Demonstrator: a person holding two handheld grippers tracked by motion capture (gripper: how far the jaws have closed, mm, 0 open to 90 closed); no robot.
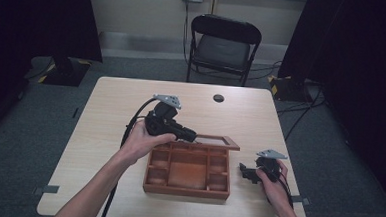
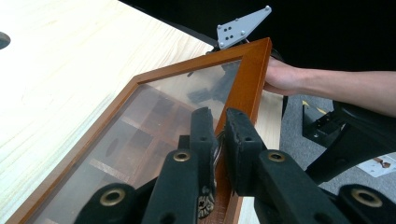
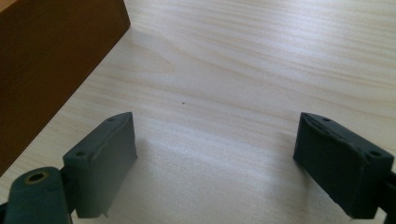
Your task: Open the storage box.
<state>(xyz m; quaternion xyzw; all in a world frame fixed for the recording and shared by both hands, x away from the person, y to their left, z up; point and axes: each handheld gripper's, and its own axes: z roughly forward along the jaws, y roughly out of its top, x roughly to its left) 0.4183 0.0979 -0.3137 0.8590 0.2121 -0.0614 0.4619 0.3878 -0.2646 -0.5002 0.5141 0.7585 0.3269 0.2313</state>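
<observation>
your left gripper has its jaws pinched nearly together on the wooden frame of the glass lid, gripping the frame's edge low in the centre of the left gripper view; through the glass you can make out the dividers below. in the high view that gripper sits just above centre, holding the lid raised along the back edge of the wooden box, which lies open in the lower middle of the table. your right gripper stands wide open with only bare tabletop between the jaws, the box wall at upper left; in the high view it rests at lower right, just beside the box.
</observation>
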